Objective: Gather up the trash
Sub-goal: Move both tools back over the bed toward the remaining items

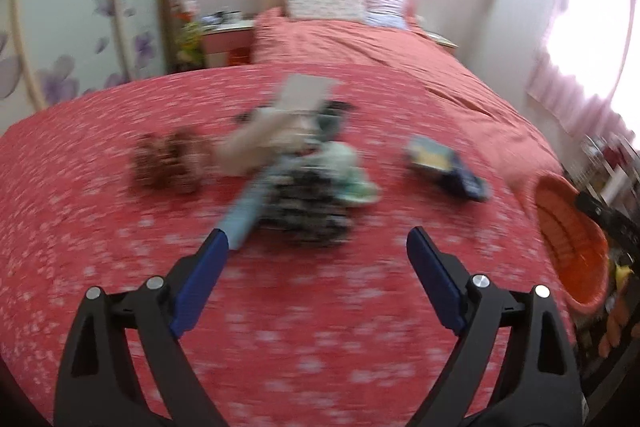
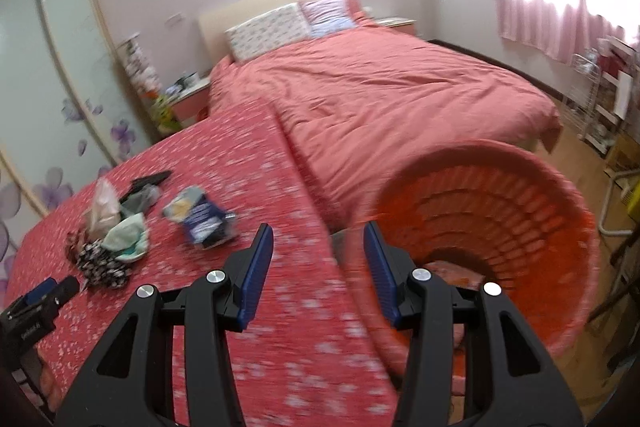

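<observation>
Bedroom, red flowered bedspread [image 1: 120, 267] across the foot of the bed, and a small heap of litter lying on it. Left gripper [image 1: 318, 239] hovers low over the cloth, jaws spread wide, nothing between them. Straight ahead of it, just beyond the fingertips, sits the pile [image 1: 304, 167]: a black-and-white patterned scrap, a pale green crumple, a whitish plastic bag, something brown and fuzzy off to its left side. Picture is smeared by motion, so finer detail cannot be made out. A long pale-blue strip [image 1: 248, 203] runs out of the heap toward the left finger, its long axis slanting from the far centre down to that finger's tip; touching or merely overlapping, cannot tell. A blue and yellow wrapper [image 1: 444, 167] lies apart from the heap, ahead and to the right of the left tool. Right gripper [image 2: 318, 243] is also open and empty, jaws partly apart, poised at the bed's edge. The orange basket [image 2: 540, 187] stands off the bed on the floor side, just to the right of the right tool's fingers, mouth tipped toward the camera; whether anything is holding it cannot be seen. From the right wrist view the wrapper [image 2: 200, 217] lies forward and to the left, the heap [image 2: 116, 239] further left again. My read: the left tool is nearer the heap, and the strip's slant suggests turning the jaws across it before closing; the basket lies on the far side, by the right tool.
</observation>
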`<state>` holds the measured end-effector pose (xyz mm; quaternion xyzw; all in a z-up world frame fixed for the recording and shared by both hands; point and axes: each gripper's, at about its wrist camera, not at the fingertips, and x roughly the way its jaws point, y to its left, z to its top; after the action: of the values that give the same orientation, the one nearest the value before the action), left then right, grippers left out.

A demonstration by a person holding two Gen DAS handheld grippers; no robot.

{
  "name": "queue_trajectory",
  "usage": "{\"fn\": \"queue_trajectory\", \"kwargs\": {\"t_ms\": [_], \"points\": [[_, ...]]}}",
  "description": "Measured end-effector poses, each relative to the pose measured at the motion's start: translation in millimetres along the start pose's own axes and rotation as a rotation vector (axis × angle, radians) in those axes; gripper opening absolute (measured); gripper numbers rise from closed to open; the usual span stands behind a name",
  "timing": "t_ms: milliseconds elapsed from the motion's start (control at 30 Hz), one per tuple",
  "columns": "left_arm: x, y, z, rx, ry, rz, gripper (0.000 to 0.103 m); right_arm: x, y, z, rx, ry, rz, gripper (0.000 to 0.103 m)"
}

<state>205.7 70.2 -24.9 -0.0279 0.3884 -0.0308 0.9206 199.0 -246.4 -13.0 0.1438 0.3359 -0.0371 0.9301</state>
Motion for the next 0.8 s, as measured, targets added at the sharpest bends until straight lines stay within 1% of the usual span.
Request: {"fn": "queue_trajectory", "kwargs": {"t_ms": [67, 200, 233, 267, 333, 500, 667, 800], "points": [[1, 27, 2, -0.045, 0.001, 0.04, 0.089, 8, 19, 1, -0.037, 0.01, 0.019, 0.048], [6, 67, 7, -0.109, 0.0, 0.103, 0.089, 25, 52, 4, -0.1, 0.028, 0.051, 0.048], [8, 77, 9, -0.127, -0.001, 0.121, 0.089, 31, 59, 5, -0.113, 0.036, 0.058, 0.05], [11, 85, 13, -0.142, -0.002, 0.132, 0.089, 38, 65, 6, -0.127, 0.044, 0.062, 0.054], [20, 99, 20, -0.173, 0.0, 0.157, 0.09, 53, 78, 8, -0.157, 0.063, 0.059, 0.056], [44, 116, 37, -0.215, 0.021, 0.159, 0.093, 82, 102, 10, -0.224, 0.097, 0.03, 0.056], [75, 120, 48, -0.216, 0.063, 0.162, 0.094, 101, 113, 7, -0.261, 0.138, 0.004, 0.057], [93, 120, 51, -0.21, 0.092, 0.191, 0.094, 106, 115, 3, -0.278, 0.155, -0.017, 0.057]]}}
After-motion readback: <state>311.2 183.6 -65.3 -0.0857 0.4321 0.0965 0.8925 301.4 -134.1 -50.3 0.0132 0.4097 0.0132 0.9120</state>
